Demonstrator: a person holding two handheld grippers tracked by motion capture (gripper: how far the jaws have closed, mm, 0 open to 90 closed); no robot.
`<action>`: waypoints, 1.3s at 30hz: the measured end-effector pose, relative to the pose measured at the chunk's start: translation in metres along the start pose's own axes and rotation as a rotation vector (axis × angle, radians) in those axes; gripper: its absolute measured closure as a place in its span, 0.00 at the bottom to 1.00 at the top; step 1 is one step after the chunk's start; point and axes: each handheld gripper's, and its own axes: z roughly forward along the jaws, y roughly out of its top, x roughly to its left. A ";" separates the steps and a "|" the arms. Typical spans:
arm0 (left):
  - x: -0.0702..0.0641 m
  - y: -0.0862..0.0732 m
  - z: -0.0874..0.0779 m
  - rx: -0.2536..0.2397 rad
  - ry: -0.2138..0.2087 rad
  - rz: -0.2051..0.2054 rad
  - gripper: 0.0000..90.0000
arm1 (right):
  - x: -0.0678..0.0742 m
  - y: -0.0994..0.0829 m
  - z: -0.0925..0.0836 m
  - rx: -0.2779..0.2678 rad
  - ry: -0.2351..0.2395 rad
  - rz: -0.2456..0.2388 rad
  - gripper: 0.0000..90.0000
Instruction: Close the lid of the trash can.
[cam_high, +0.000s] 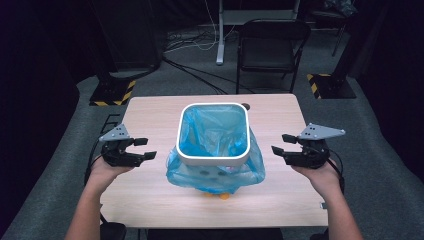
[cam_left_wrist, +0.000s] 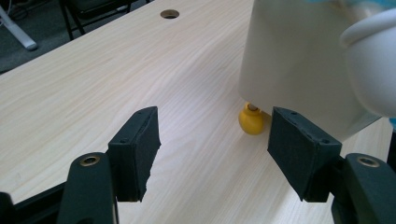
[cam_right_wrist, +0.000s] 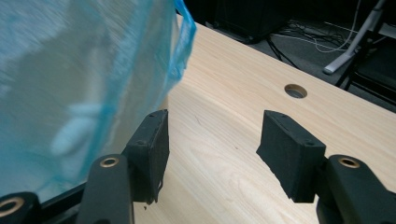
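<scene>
I hold the left hand-held gripper (cam_high: 142, 149) and right hand-held gripper (cam_high: 281, 145) wide and empty on the two sides of the white bin (cam_high: 214, 159). With its blue bag (cam_high: 252, 167), it stands mid-bench (cam_high: 150, 115), between them, about equally near.

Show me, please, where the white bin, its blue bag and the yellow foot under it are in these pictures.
white bin (cam_high: 214, 159), high view, near side of its rim.
blue bag (cam_right_wrist: 70, 79), right gripper view, the film draped over the bin's side.
yellow foot (cam_left_wrist: 251, 121), left gripper view, its round body.
</scene>
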 end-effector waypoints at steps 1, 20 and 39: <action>0.001 -0.002 0.001 -0.002 -0.001 -0.004 0.37 | -0.001 -0.003 0.000 -0.003 -0.005 0.005 0.46; 0.004 -0.029 0.015 -0.021 0.056 -0.043 0.23 | -0.016 -0.050 0.018 0.055 -0.039 0.064 0.37; 0.012 -0.048 0.024 -0.004 0.093 -0.089 0.15 | -0.013 -0.069 0.037 0.138 -0.154 0.025 0.17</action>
